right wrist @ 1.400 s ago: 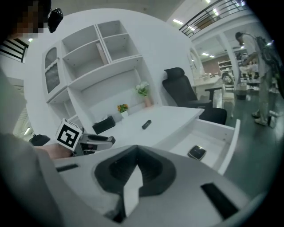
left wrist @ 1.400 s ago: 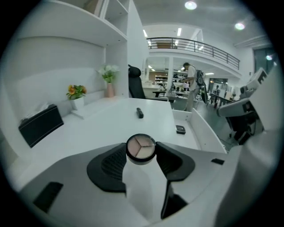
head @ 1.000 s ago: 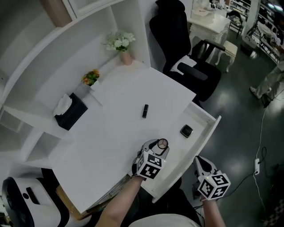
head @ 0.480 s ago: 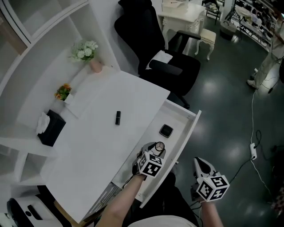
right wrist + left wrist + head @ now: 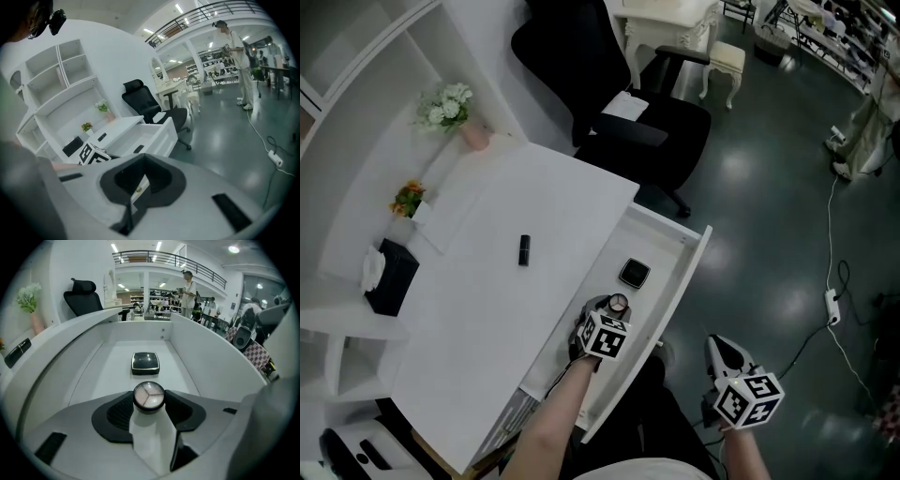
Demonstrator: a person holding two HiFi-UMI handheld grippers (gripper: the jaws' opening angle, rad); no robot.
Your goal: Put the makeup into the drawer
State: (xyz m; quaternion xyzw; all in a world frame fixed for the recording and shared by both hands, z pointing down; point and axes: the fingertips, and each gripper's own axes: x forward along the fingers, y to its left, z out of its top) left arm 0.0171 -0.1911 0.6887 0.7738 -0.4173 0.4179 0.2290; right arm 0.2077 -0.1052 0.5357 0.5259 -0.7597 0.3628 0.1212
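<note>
My left gripper [image 5: 616,304] is shut on a small round makeup compact [image 5: 619,301] with a pale pink three-part lid [image 5: 149,396]. It hangs low inside the open white drawer [image 5: 689,272], above its near end. A black square compact [image 5: 634,274] lies on the drawer floor just beyond it [image 5: 145,363]. On the white desk top lies a black lipstick tube [image 5: 524,249]. My right gripper [image 5: 720,349] hangs off the drawer's front, over the dark floor, shut and holding nothing [image 5: 139,182].
A black office chair [image 5: 619,103] stands behind the desk's far end. On the shelf side are a black tissue box [image 5: 386,279], an orange plant [image 5: 408,199] and a vase of white flowers [image 5: 448,108]. A cable and plug [image 5: 834,302] lie on the floor at right.
My left gripper has carried the round compact from above the desk's edge down into the drawer, toward the black square compact. The right gripper stays low at the right.
</note>
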